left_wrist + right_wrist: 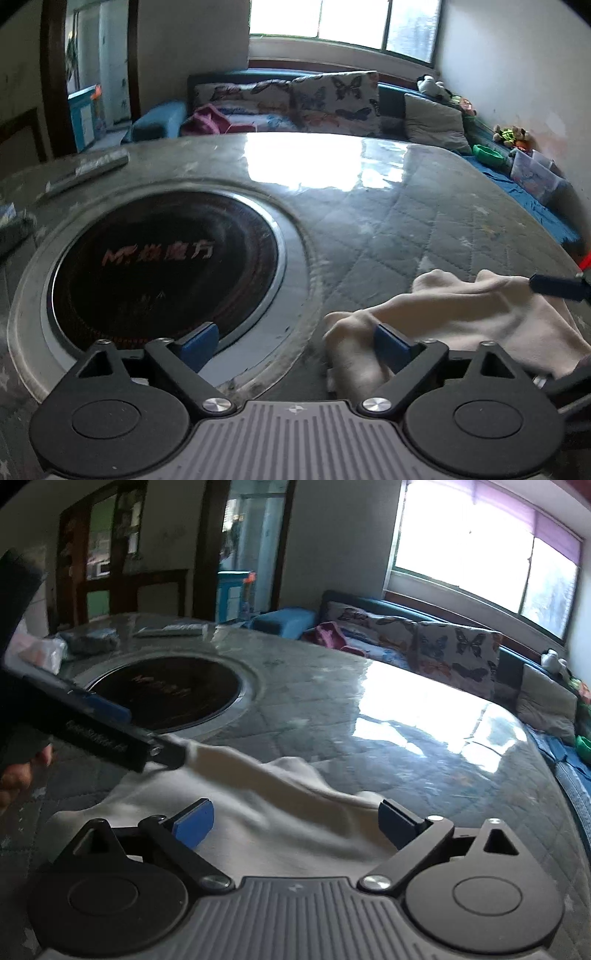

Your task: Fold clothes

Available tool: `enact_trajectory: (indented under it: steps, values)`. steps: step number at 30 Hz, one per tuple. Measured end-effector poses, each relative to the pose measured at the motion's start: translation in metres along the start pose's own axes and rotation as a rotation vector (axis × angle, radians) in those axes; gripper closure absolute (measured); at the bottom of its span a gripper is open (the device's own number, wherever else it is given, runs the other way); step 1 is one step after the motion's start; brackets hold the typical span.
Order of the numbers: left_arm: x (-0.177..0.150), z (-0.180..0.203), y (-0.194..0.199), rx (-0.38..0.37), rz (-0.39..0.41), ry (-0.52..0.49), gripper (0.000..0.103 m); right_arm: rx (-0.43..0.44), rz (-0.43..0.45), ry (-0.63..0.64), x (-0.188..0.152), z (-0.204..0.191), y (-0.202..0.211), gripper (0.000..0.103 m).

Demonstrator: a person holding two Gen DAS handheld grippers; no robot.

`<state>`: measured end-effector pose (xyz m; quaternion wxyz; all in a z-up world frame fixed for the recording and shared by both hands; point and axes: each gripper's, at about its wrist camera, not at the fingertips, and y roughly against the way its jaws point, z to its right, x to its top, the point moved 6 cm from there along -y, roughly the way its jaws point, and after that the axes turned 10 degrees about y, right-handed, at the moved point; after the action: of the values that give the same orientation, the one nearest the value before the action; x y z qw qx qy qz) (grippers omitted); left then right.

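A cream-white garment (461,317) lies crumpled on the round table, at the lower right in the left wrist view and across the lower middle in the right wrist view (229,812). My left gripper (295,345) is open, its right finger (391,345) against the garment's left edge; nothing sits between the jaws. It also shows in the right wrist view (122,723) at the garment's far left corner. My right gripper (295,821) is open just above the garment, empty. Its finger tip (554,286) shows at the garment's right side in the left wrist view.
The table (406,206) has a quilted grey cover under glossy plastic and a black round cooktop (166,266) set in a metal ring. A remote (88,168) and bags (88,638) lie at the far left edge. A sofa with butterfly cushions (332,99) stands beyond.
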<state>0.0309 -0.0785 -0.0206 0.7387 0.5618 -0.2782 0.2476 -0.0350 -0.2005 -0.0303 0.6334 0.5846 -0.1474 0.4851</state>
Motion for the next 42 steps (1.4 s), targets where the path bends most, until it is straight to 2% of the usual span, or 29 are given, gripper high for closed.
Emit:
enact_trajectory:
  steps: [5, 10, 13, 16, 19, 24, 29, 33, 39, 42]
  values:
    - [-0.002, -0.003, -0.001, 0.002, -0.001, 0.003, 0.015, 0.058, 0.016, 0.095, 0.0, -0.035, 0.007, 0.004]
    - [-0.004, -0.005, -0.003, 0.0, -0.003, 0.016, 0.015, 0.058, 0.074, 0.166, 0.0, -0.063, 0.024, 0.003]
    - [-0.005, -0.005, -0.003, 0.001, -0.005, 0.028, 0.015, 0.083, 0.074, 0.194, -0.003, -0.078, 0.02, 0.003]
    - [-0.004, -0.006, 0.002, 0.003, 0.001, 0.039, 0.015, 0.066, 0.091, 0.222, -0.004, -0.082, 0.023, 0.003]
    - [-0.002, -0.004, 0.013, -0.014, 0.022, 0.037, 0.015, 0.079, 0.098, 0.151, -0.01, -0.066, 0.04, 0.003]
    - [-0.006, 0.01, 0.037, -0.09, 0.035, 0.028, 0.013, 0.11, 0.089, -0.02, -0.035, -0.026, 0.072, 0.003]
    - [-0.023, 0.025, 0.05, -0.142, 0.015, 0.012, 0.011, 0.077, 0.051, -0.19, -0.072, 0.012, 0.091, 0.003]
    - [-0.037, 0.029, 0.046, -0.141, -0.021, 0.004, 0.01, 0.074, 0.019, -0.323, -0.1, 0.036, 0.091, 0.004]
    - [-0.044, 0.016, 0.036, -0.1, -0.049, 0.019, 0.007, 0.073, 0.062, -0.28, -0.081, 0.036, 0.095, 0.004]
    - [-0.045, 0.013, 0.036, -0.097, -0.048, 0.024, 0.005, 0.081, 0.024, -0.265, -0.084, 0.033, 0.082, 0.005]
